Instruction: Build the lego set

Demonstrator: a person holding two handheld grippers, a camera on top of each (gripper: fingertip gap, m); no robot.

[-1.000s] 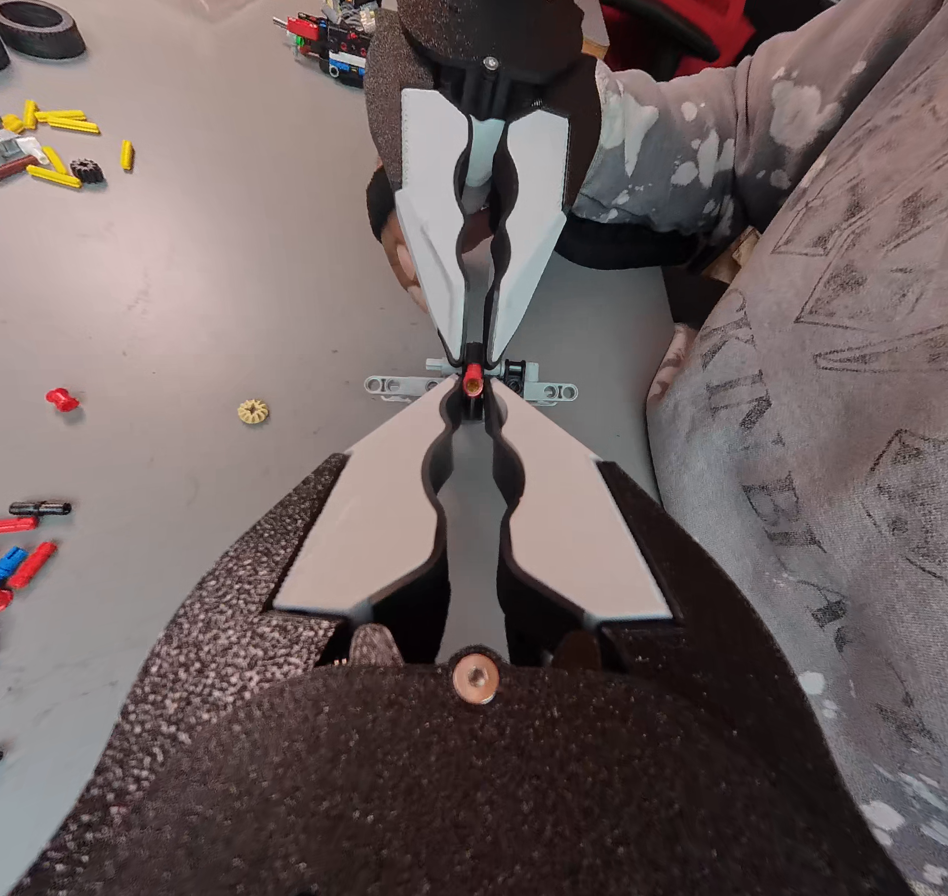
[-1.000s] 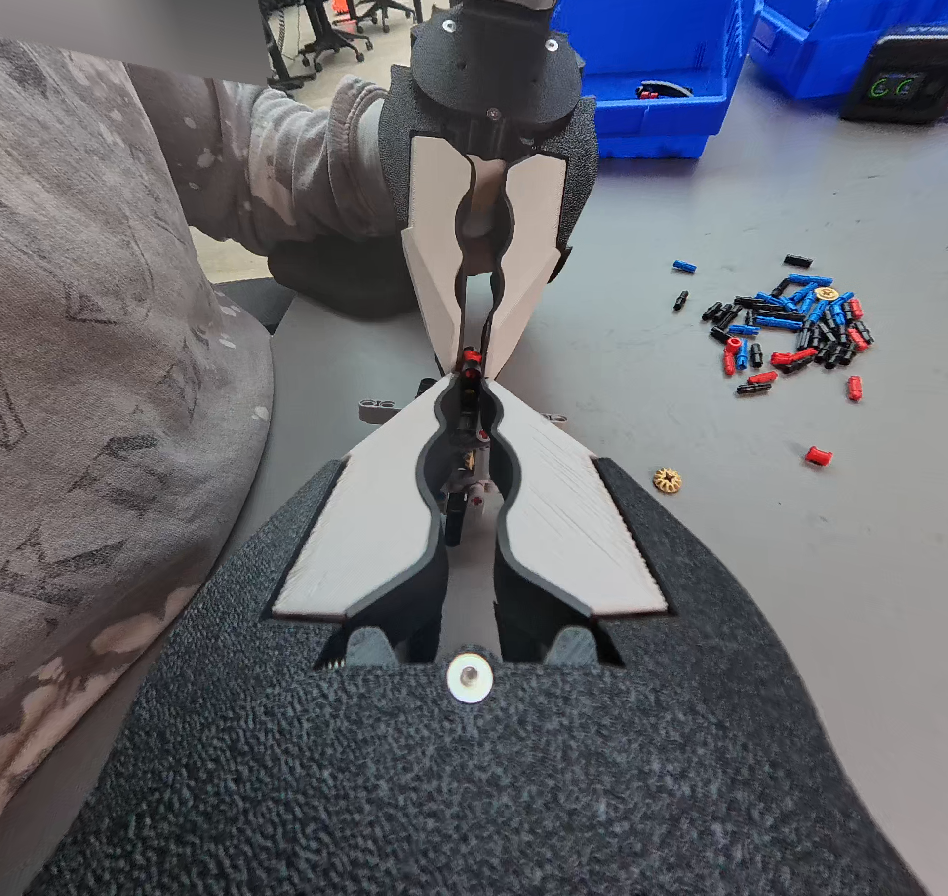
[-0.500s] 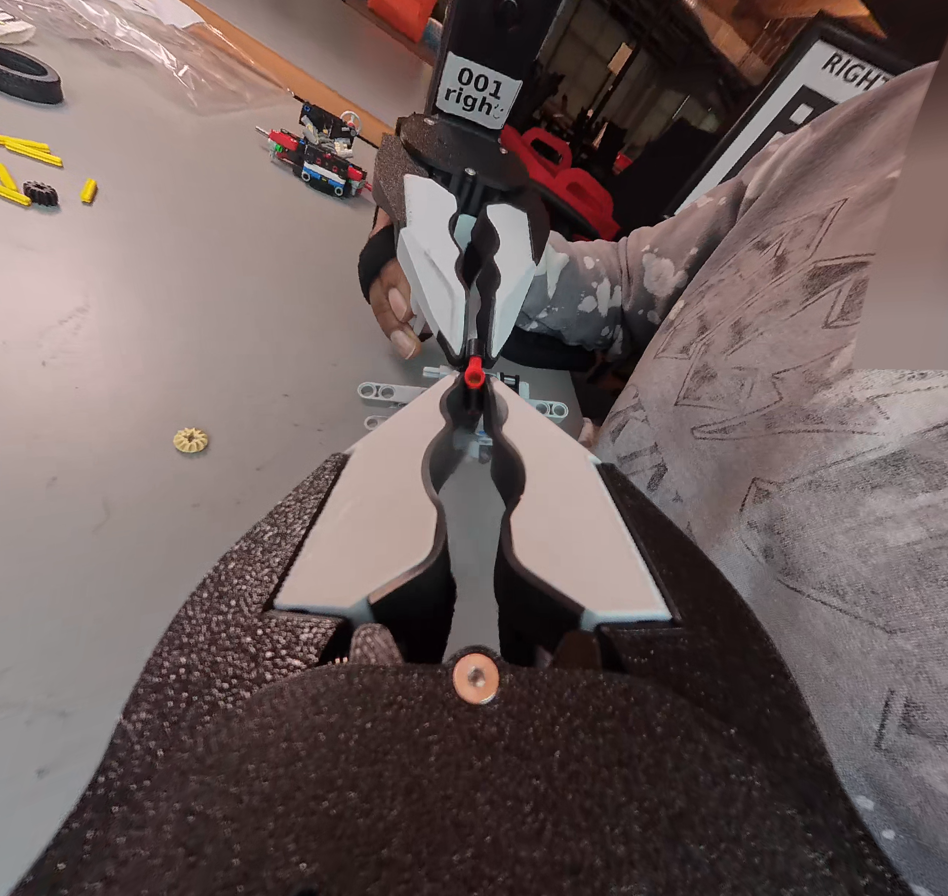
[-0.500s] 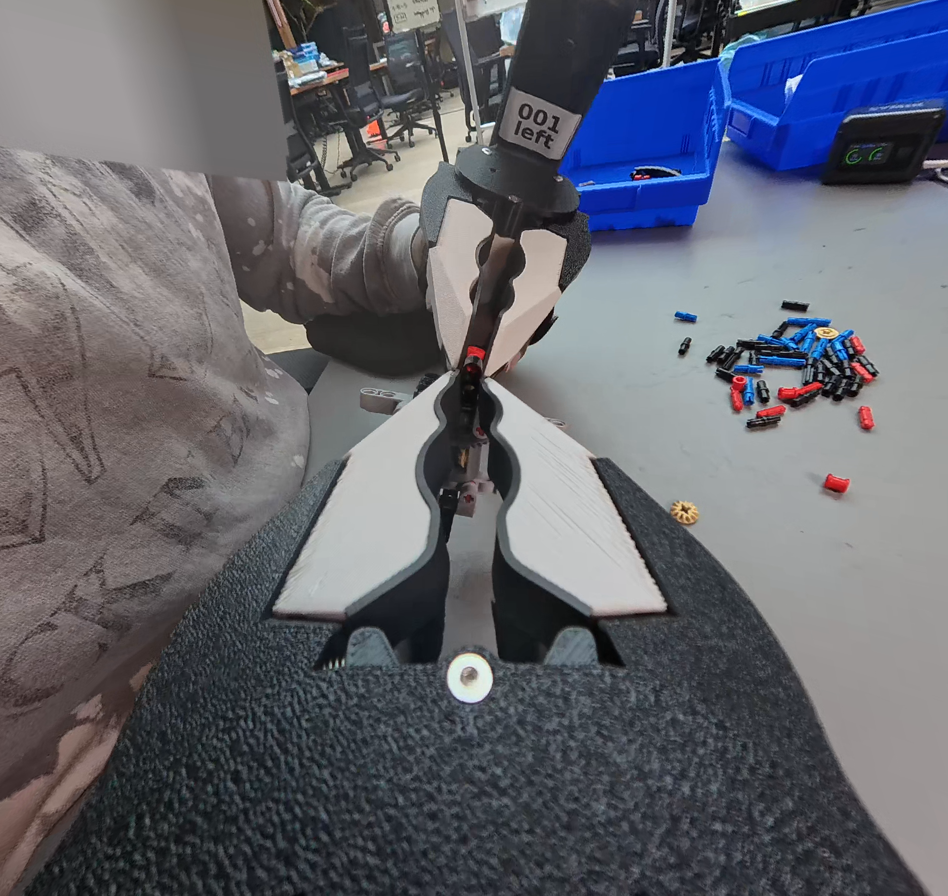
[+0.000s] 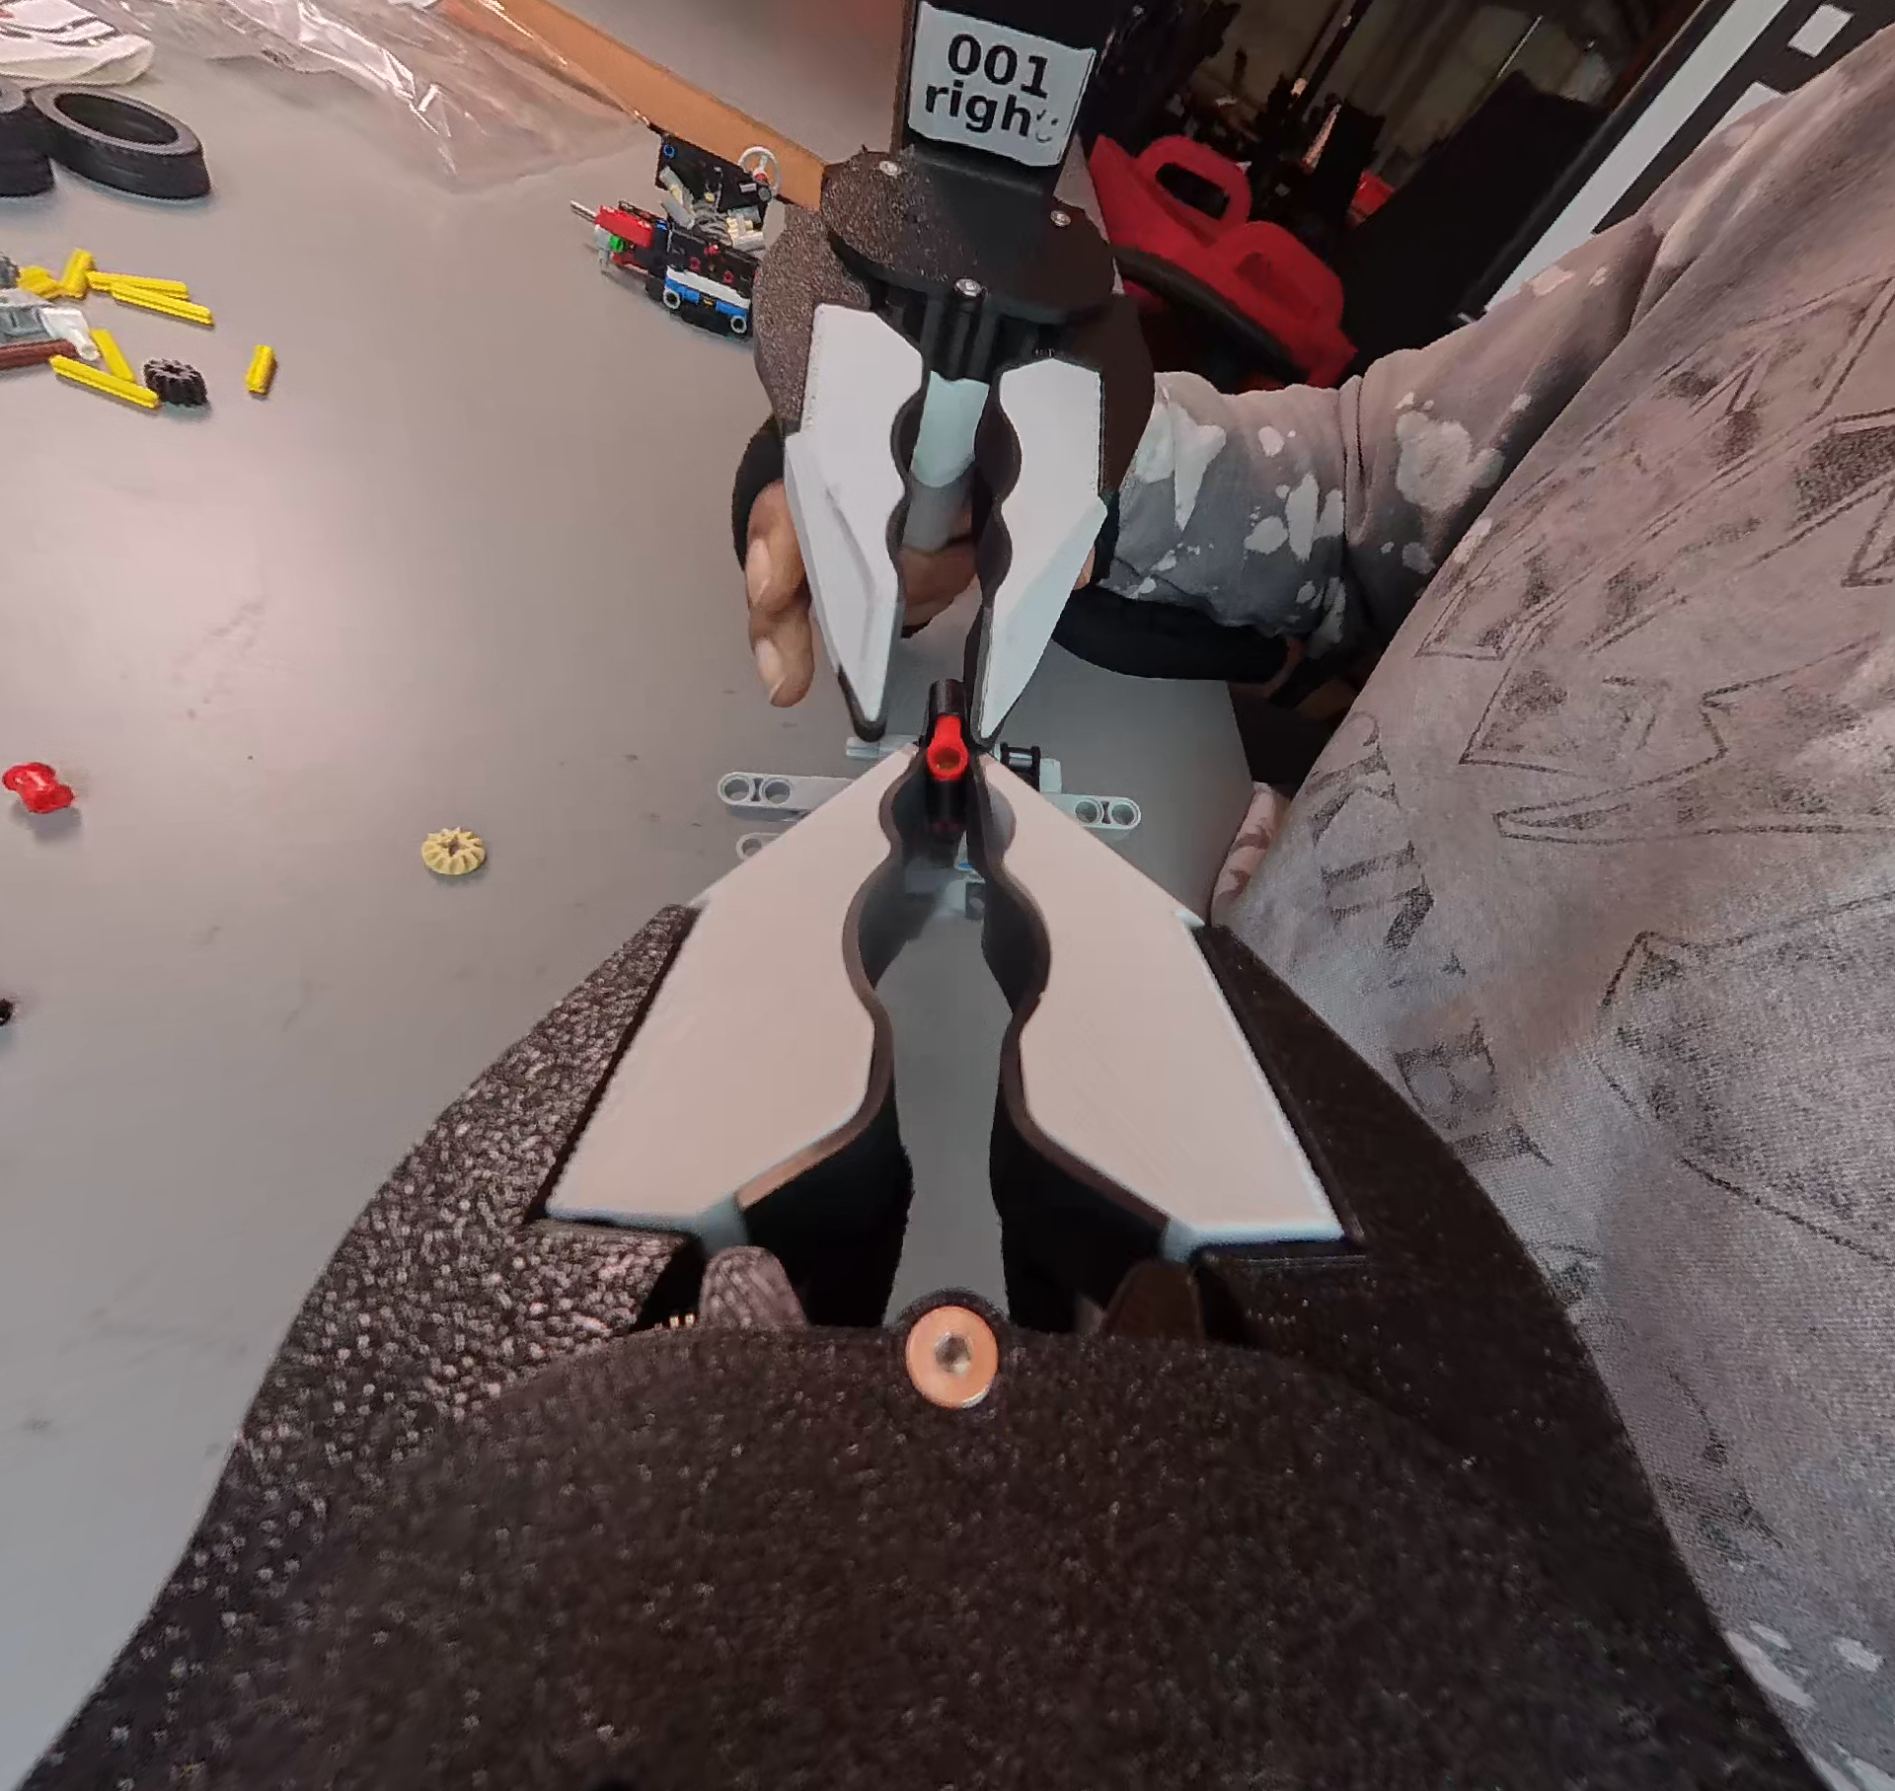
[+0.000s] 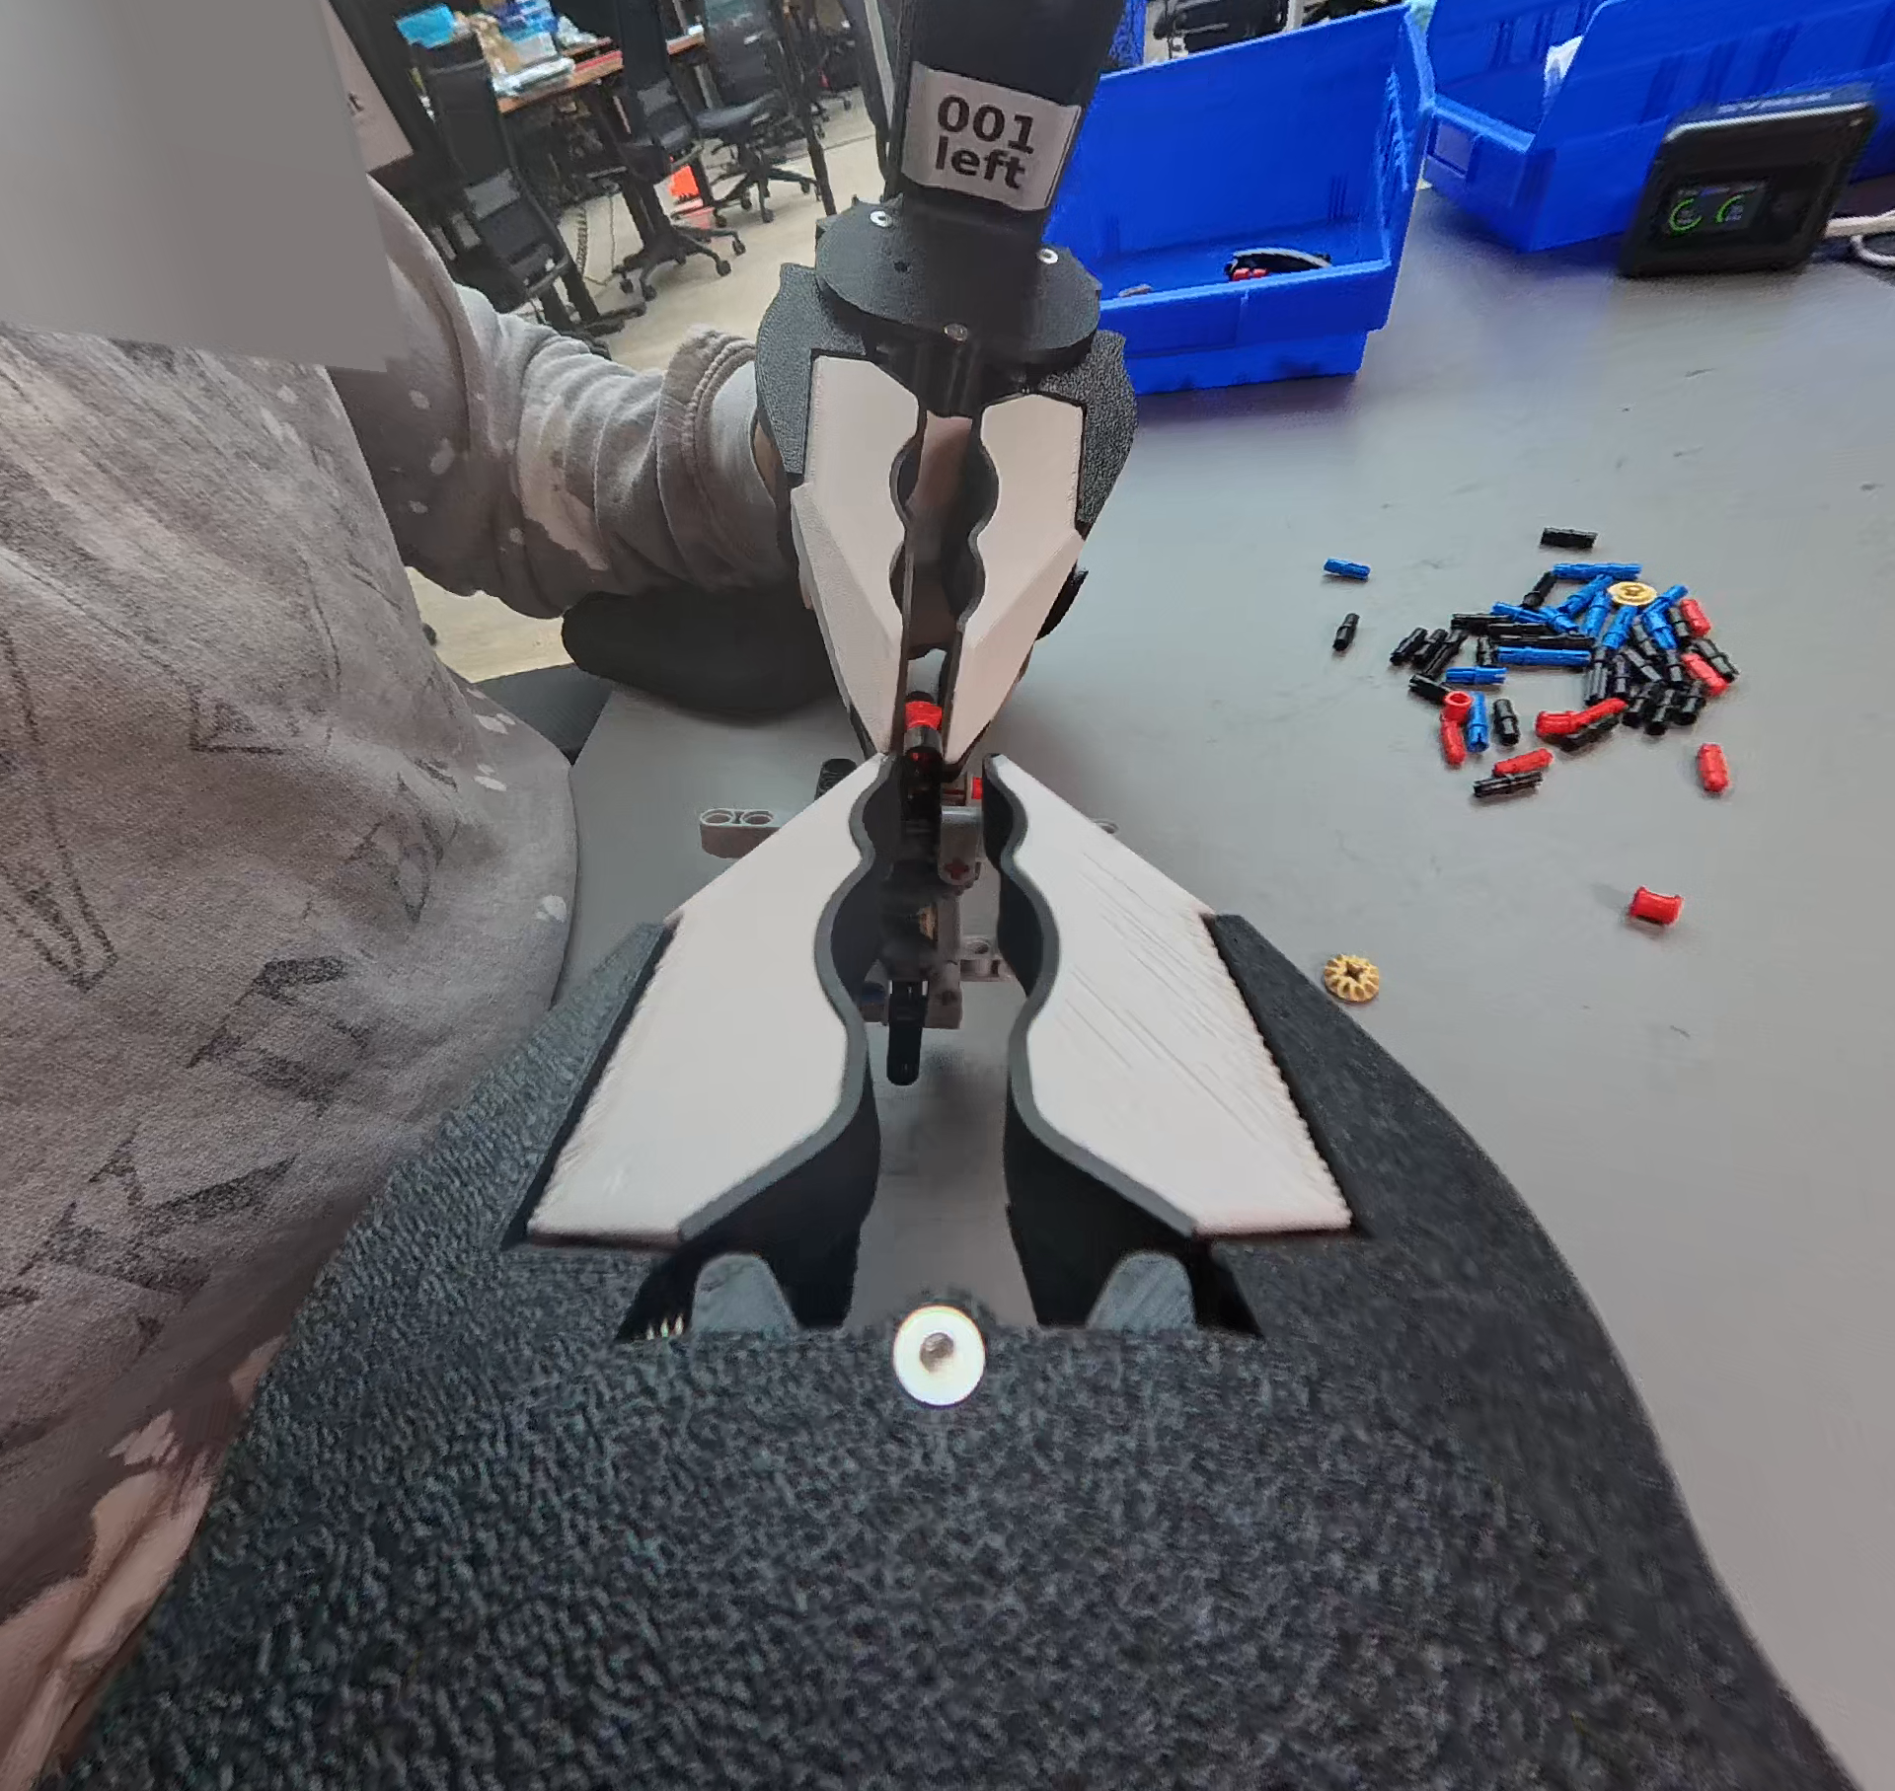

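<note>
The left gripper (image 5: 945, 780) pinches the axle (image 5: 944, 756) at its red tip; the right gripper (image 6: 931, 766), parted, straddles the assembly (image 6: 938, 906). Light, stiff, pops apart easily: grip the beams.

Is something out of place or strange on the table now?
Nothing looks damaged or spilled. A tan gear and a red connector lie alone on the grey table, apart from the pile of pins. That is only normal scatter for building.
</note>
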